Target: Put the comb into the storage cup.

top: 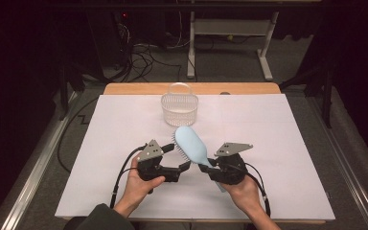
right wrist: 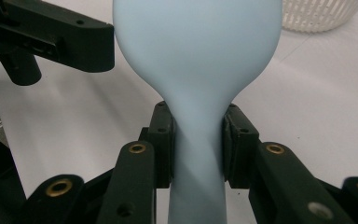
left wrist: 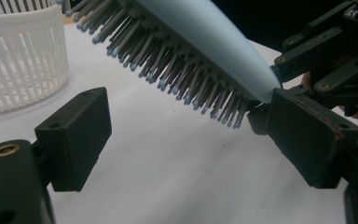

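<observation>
A: What has the right gripper (right wrist: 196,140) got?

B: A pale blue hairbrush (top: 192,144). The fingers (right wrist: 162,140) are clamped on the narrow neck, one on each side, just where the handle widens into the head. In the right gripper view the head swells out above the fingers and the handle runs down between them.

A: And the brush itself, is it on the tabletop (top: 278,143)?

B: No, it is held up off the white surface. The head sticks out beyond the right fingers, slanting toward the white basket (top: 179,106), which stands well beyond the brush tip. Bristles (left wrist: 168,70) face toward the left gripper.

A: The left gripper (top: 184,166)?

B: Its fingers (left wrist: 77,137) stand apart with nothing between them. In the left gripper view the bristles hang above and ahead of that gap, and one finger sits just beside the base of the brush head, next to the right gripper's linkage. Whether that finger touches the bristles, I cannot tell.

A: The basket from there?

B: Off beyond the other left finger, on the tabletop, apart from it.
</observation>
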